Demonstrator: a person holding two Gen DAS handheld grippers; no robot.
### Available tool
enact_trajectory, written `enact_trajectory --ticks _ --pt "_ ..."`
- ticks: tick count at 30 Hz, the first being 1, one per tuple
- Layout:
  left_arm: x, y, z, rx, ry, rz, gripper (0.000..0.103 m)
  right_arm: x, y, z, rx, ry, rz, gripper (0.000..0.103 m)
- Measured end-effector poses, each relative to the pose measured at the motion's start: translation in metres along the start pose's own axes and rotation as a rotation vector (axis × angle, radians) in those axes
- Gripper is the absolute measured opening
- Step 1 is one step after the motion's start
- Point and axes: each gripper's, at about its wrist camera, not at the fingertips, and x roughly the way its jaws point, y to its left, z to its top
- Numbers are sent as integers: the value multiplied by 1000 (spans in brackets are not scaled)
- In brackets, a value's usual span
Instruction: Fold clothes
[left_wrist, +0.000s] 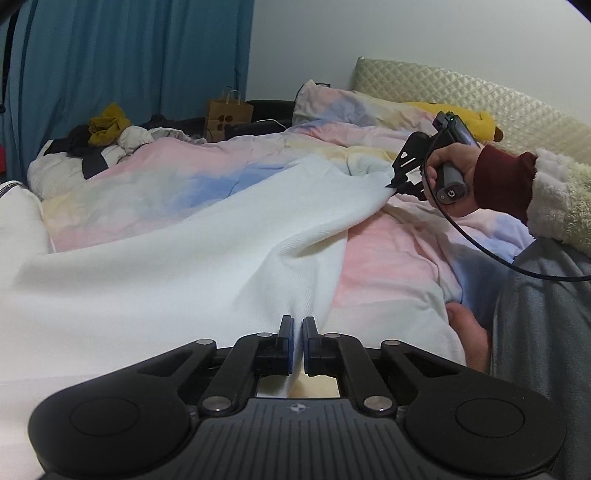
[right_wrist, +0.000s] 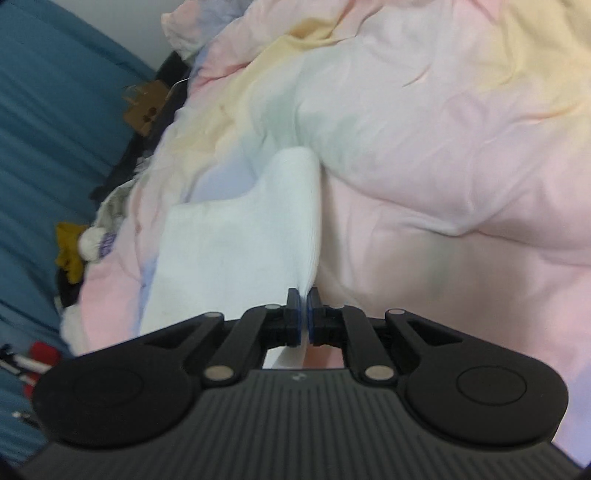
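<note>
A white knit garment (left_wrist: 177, 258) lies stretched over a pastel bed cover. My left gripper (left_wrist: 298, 325) is shut on the garment's near edge. My right gripper (left_wrist: 397, 184), held in a hand with a red cuff, is shut on the garment's far corner and lifts it slightly. In the right wrist view the right gripper (right_wrist: 303, 297) pinches the white garment (right_wrist: 240, 251), which hangs left and forward over the cover.
The pastel pink, blue and yellow duvet (left_wrist: 388, 266) covers the bed. A quilted headboard (left_wrist: 461, 96) and yellow plush (left_wrist: 458, 118) are at the far right. A clothes pile (left_wrist: 99, 144) and paper bag (left_wrist: 227, 114) are at the back left, by a blue curtain (left_wrist: 129, 62).
</note>
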Motion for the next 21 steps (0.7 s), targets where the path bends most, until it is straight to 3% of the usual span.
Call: enact_trajectory --ticks 4,6,8,10,12,14,19,21 --pt "-11 3 -4 -77 12 18 10 0 10 -5 -56 -31 10 7" --pt "-22 2 -10 -161 40 47 25 2 15 -7 -92 -51 -5 7" --pt "-39 6 -13 -249 48 61 31 3 18 -6 -118 -69 -19 7" --pt "-65 17 -15 -382 28 83 51 2 21 -4 -140 -87 -27 7" --pt "-94 33 -20 -544 -9 137 74 4 21 -2 -157 -98 -31 6" --pt "-117 60 -45 -781 -36 177 85 1 18 -1 -158 -103 -31 6" --pt "-173 125 -108 -1378 -106 275 88 2 14 0 -145 -105 -26 6" --pt "-184 139 -139 -1568 -196 281 88 2 14 0 -142 -110 -25 6"
